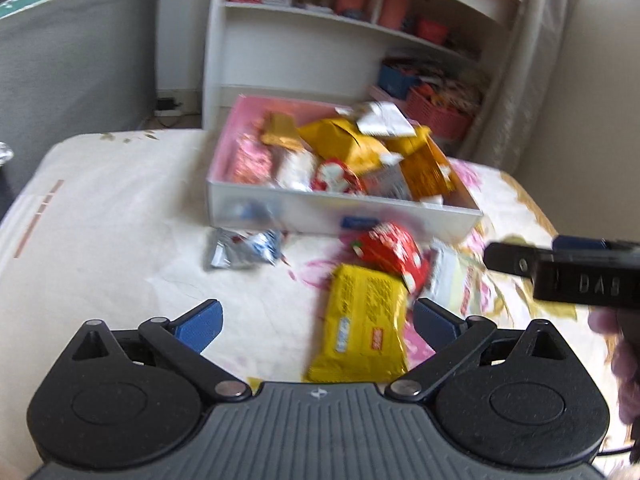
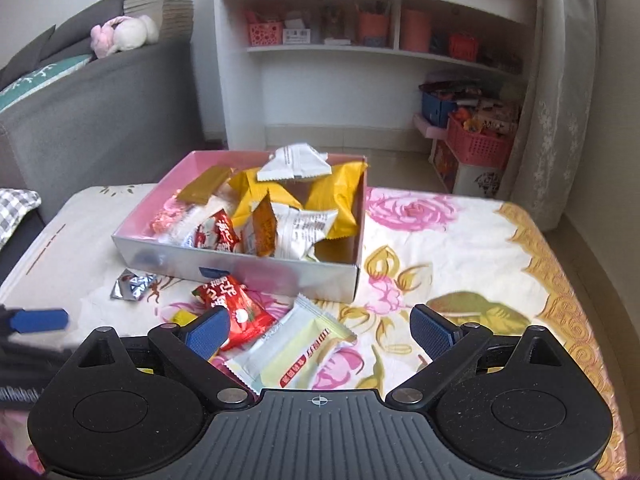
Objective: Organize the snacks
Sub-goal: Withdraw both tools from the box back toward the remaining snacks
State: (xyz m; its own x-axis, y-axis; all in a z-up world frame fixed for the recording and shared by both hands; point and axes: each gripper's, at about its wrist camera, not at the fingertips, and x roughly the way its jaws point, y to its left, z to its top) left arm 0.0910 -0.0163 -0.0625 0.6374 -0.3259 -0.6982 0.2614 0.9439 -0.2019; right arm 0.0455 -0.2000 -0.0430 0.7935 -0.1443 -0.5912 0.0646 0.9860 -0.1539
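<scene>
Left tool (image 1: pixel 316 322) hangs with its blue pads spread wide and nothing pinched. A yellow pack (image 1: pixel 362 330) lies flat on the bench (image 1: pixel 100 248) in the gap between them, close to the right pad; whether that pad touches it is hard to tell through the blur.

Right tool (image 2: pixel 318 330) is just as wide, also empty. Between its pads lies a pale pack (image 2: pixel 296 350) with a red label, and the left pad sits over the corner of a red pack (image 2: pixel 236 312).

Out from there, the red pack rests just in front of the box (image 2: pixel 280 276), overlapping the pale one. A silver wrapper (image 2: pixel 132 286) lies alone to the left, near the box's front wall. A sliver of the yellow pack peeks out beside the right tool's left pad.

The box, pink inside, stands on the flowered cloth in the middle of the bench, heaped with yellow, white, gold and red packs, one white pack (image 2: pixel 294 162) riding on top at the back.

Behind the bench, a white shelf (image 2: pixel 320 52) holds pink baskets, with a grey sofa (image 2: pixel 80 112) to the left.
</scene>
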